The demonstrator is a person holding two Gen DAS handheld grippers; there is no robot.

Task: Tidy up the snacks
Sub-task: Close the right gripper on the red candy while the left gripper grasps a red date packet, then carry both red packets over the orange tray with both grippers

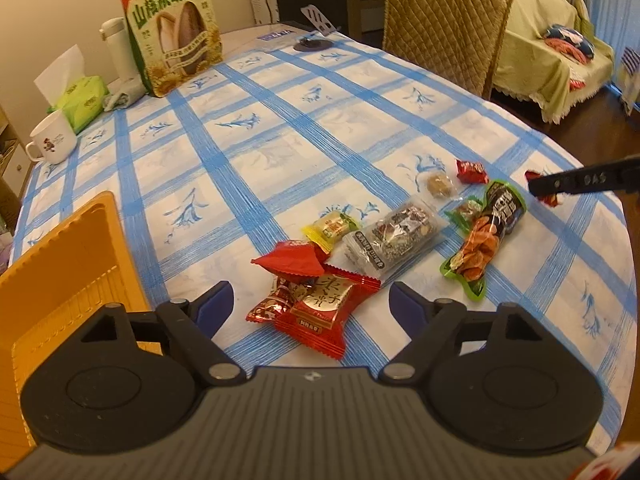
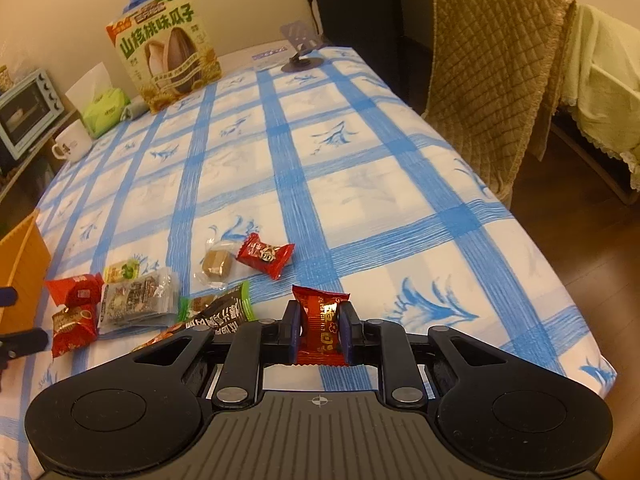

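Several wrapped snacks lie on the blue-checked tablecloth [image 1: 280, 152]. My left gripper [image 1: 310, 300] is open and hovers just over a red square candy packet [image 1: 320, 316], with more red packets [image 1: 292, 260] beside it. Behind lie a yellow-green candy [image 1: 332, 226], a clear grey snack bar [image 1: 392, 240], a long green-black bag [image 1: 480, 240], a brown candy [image 1: 439, 186] and a small red candy [image 1: 472, 171]. My right gripper [image 2: 320, 326] is shut on a red candy packet [image 2: 322, 324] above the table; it also shows in the left wrist view [image 1: 576, 182]. An orange tray [image 1: 60, 280] sits at the left.
At the far end stand a large sunflower-seed bag [image 1: 172, 28], a white bottle [image 1: 116, 46], a green tissue pack [image 1: 82, 98], a white mug [image 1: 54, 138] and a phone stand [image 1: 316, 28]. A quilt-covered chair [image 2: 492, 80] stands at the table's right side. A toaster oven [image 2: 26, 110] sits at far left.
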